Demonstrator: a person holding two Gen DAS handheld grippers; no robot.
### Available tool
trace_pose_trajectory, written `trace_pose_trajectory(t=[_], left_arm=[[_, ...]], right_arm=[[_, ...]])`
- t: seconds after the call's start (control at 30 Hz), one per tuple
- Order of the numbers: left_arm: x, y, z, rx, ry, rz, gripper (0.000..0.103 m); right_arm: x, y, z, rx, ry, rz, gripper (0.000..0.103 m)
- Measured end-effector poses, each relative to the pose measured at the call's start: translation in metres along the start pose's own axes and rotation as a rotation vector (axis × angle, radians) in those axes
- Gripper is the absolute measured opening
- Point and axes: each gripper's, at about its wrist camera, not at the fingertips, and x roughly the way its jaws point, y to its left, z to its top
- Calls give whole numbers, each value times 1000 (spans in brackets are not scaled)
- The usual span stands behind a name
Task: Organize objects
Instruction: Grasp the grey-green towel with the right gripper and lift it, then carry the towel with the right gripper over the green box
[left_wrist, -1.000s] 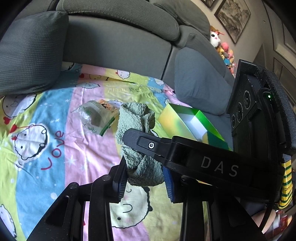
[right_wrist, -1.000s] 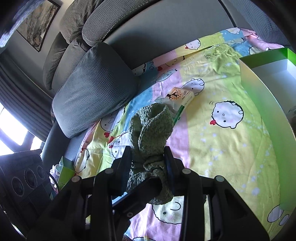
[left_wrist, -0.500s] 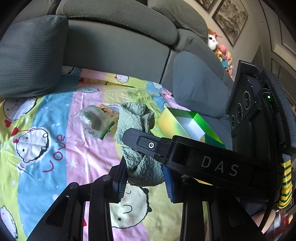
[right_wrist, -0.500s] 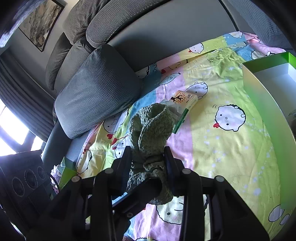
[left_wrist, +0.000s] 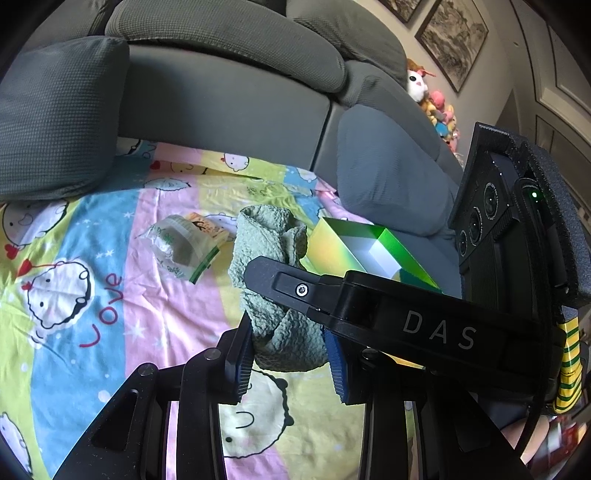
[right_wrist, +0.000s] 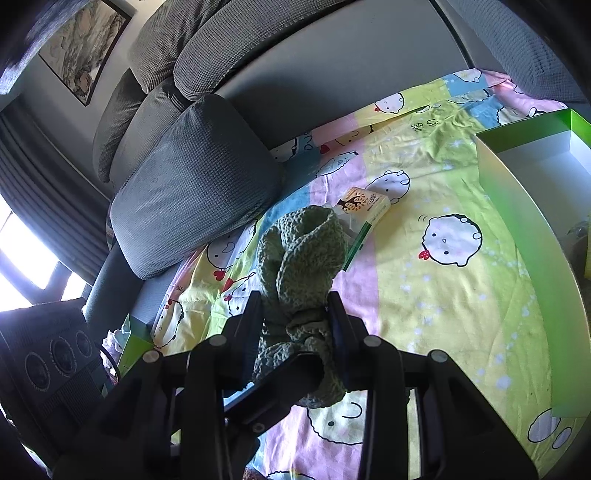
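Observation:
A bunched green knitted cloth (left_wrist: 280, 295) is held up above the cartoon-print sheet (left_wrist: 110, 295). My left gripper (left_wrist: 290, 354) is shut on its lower end. My right gripper (right_wrist: 295, 321) is shut on the same cloth (right_wrist: 299, 258); one of its fingers (left_wrist: 295, 284) crosses the left wrist view over the cloth. An open green box (left_wrist: 362, 247) with a white inside lies just behind and right of the cloth; it also shows in the right wrist view (right_wrist: 535, 229). A tissue pack in clear plastic (left_wrist: 184, 240) lies on the sheet to the left; it also shows in the right wrist view (right_wrist: 364, 206).
A grey sofa back (left_wrist: 221, 103) runs behind the sheet. Grey cushions sit at the left (left_wrist: 55, 118) and right (left_wrist: 384, 177). Plush toys (left_wrist: 436, 107) are piled at the far right. A window (right_wrist: 22, 258) glares at the right wrist view's left edge.
Both grippers have stayed shut on the cloth. The sheet, tissue pack and box have slid down a little in both views; the cloth keeps its place between the fingers.

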Motion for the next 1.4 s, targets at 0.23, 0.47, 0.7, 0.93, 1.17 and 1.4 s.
trace_pose_trajectory(t=[0.23,0.47,0.7,0.93,1.17,1.4], left_arm=[[-3,-2,1,5,-18,1,34],[-6,-6,2,7,-44,-13,34],[-7,-13,4,17,-59,-18,34],[-6,-27,8,46,-78,-29,34],[6,-50,19,106,-73,-31,34],[23,-74,33,176,-54,-38,34]], right_arm=[[-3,0,1,1,-7,3,35],[-9,1,2,-6,-25,18,35],[-15,-3,3,-2,-40,35,35],[-28,-8,6,9,-77,51,35],[-43,-25,14,51,-128,73,35],[-62,-47,27,110,-204,91,35]])
